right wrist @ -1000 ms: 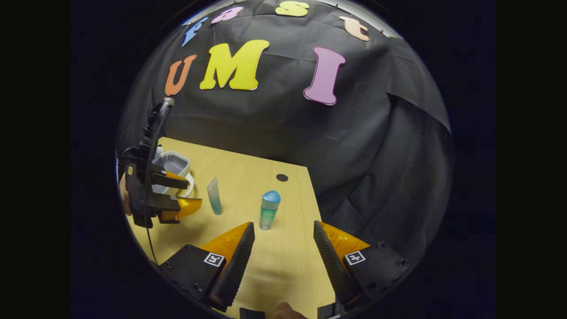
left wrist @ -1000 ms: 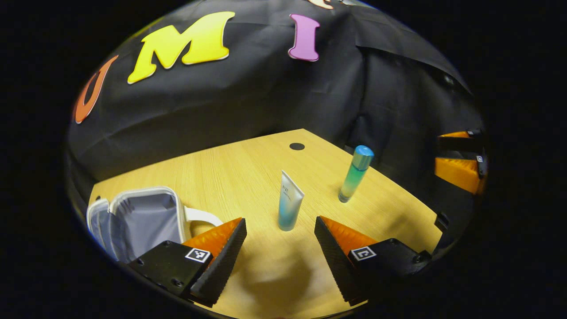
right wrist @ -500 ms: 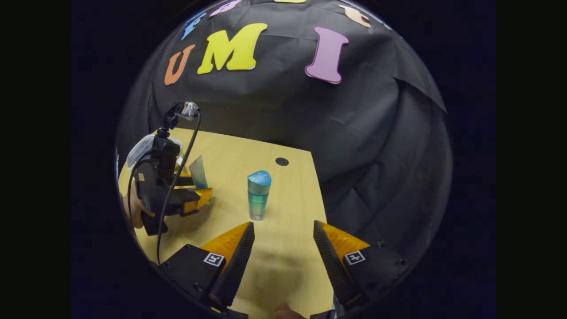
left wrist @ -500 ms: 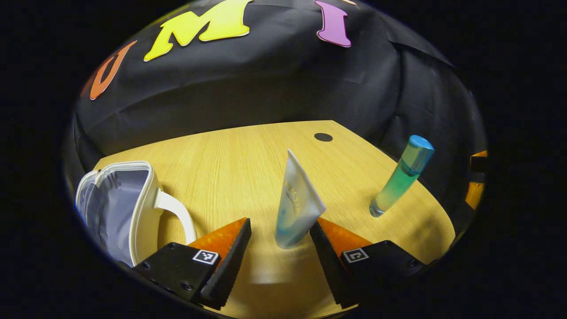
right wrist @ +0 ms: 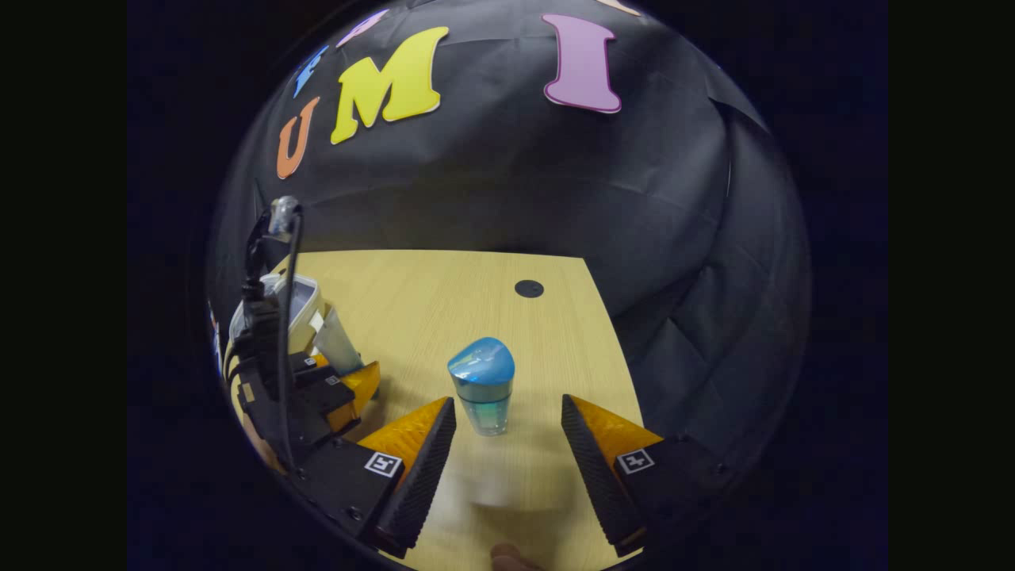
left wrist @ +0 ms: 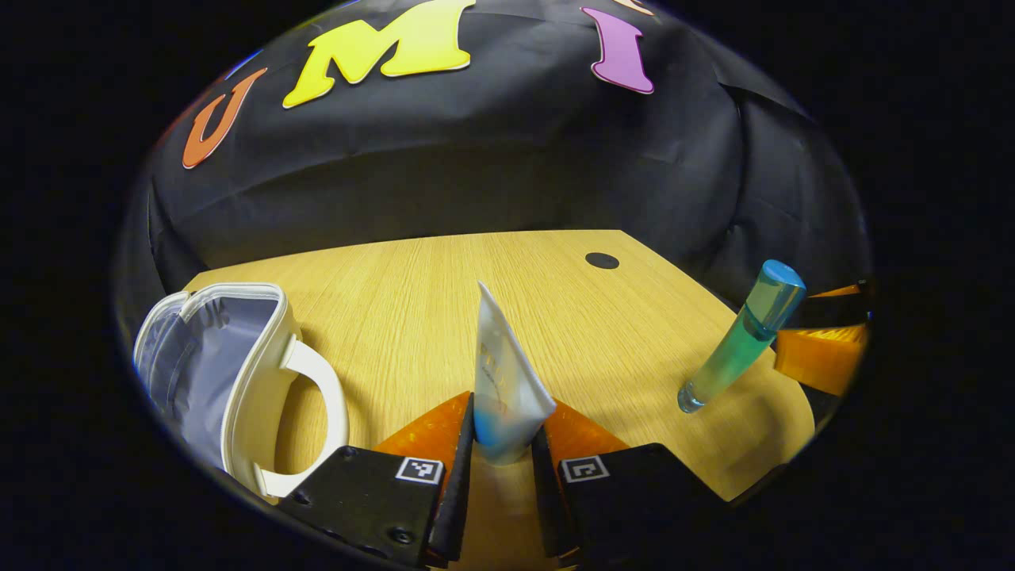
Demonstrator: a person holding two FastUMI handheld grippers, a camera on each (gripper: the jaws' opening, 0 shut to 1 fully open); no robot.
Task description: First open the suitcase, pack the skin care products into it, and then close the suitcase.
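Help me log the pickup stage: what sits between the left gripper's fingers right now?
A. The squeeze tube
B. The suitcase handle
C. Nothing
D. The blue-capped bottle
A: in the left gripper view the left gripper has its fingers closed against both sides of the squeeze tube, while the blue-capped bottle stands apart on the table.
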